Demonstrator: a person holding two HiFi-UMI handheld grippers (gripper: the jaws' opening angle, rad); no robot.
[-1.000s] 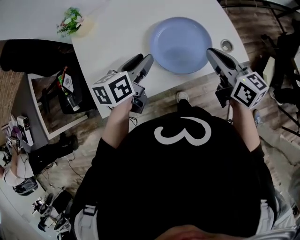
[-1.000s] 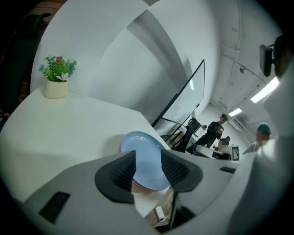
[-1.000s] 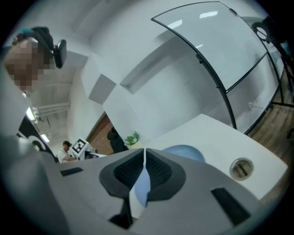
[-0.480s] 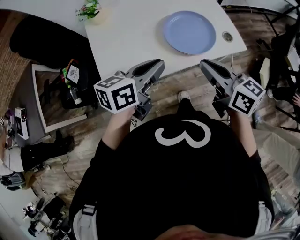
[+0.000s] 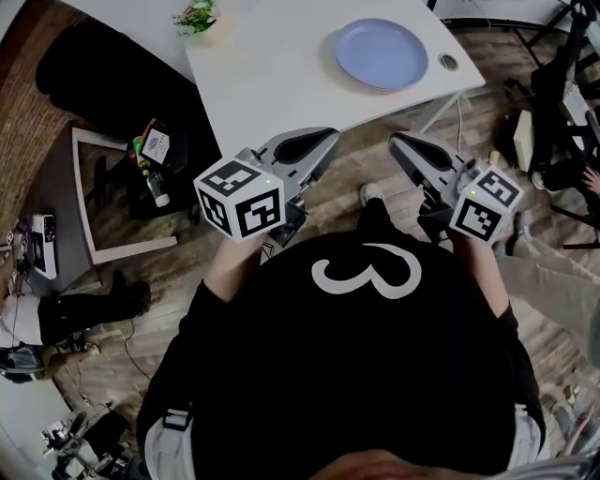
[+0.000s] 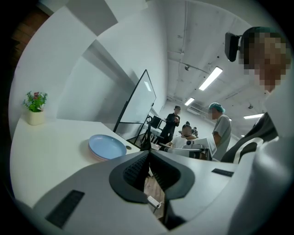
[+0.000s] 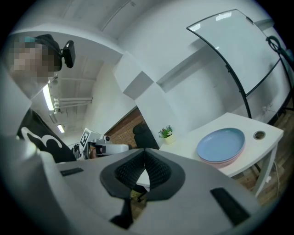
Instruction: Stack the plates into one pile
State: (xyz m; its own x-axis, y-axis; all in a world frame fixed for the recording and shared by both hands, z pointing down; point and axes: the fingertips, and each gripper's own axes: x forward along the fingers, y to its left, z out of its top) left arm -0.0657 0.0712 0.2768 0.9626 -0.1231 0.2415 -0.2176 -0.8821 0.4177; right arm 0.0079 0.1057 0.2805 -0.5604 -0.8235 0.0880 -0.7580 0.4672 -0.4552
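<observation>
you hold both tools in front of your chest, off the white table point(image 5: 272, 66) and over the wooden floor point(image 5: 169, 272), marker cubes near your body and the noses angled in toward each other. the left gripper point(image 5: 323, 141) is clenched tight with nothing between its jaws, and the right gripper point(image 5: 398, 143) is clenched and empty too. the plates point(image 5: 381, 53) sit in one pile, blue on pink, near the table's right front corner, well apart from both.

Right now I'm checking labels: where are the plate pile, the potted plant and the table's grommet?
plate pile point(image 5: 382, 54), head view, middle of top blue plate.
potted plant point(image 5: 197, 17), head view, its leaves.
grommet point(image 5: 448, 62), head view, its centre.
</observation>
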